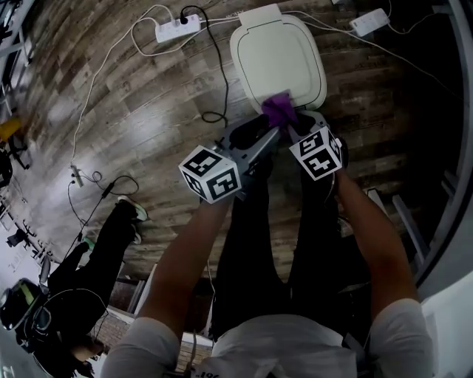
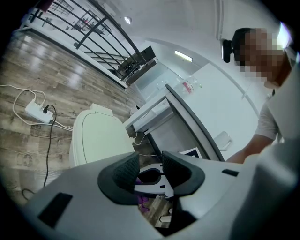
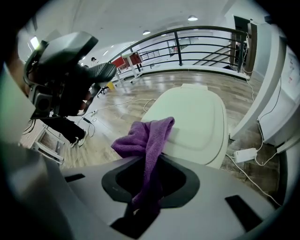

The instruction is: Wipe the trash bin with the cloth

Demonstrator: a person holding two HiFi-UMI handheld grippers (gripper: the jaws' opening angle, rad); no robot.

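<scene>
The cream trash bin (image 1: pixel 277 55) stands on the wood floor with its lid closed. A purple cloth (image 1: pixel 279 109) lies against the near edge of the lid. My right gripper (image 1: pixel 290 127) is shut on the cloth (image 3: pixel 146 136), which runs up between its jaws and drapes onto the bin's lid (image 3: pixel 197 119). Just left of it is my left gripper (image 1: pixel 275 136), pointing toward the bin (image 2: pixel 96 136). In the left gripper view the left gripper (image 2: pixel 151 168) has a gap between its jaws with nothing in it, and a bit of purple cloth (image 2: pixel 143 202) shows below.
A white power strip (image 1: pixel 177 28) with cables lies on the floor left of the bin, and another white adapter (image 1: pixel 369 21) sits to its right. A person in dark clothes (image 1: pixel 96 258) sits at lower left. A white cabinet (image 2: pixel 161 119) stands right of the bin.
</scene>
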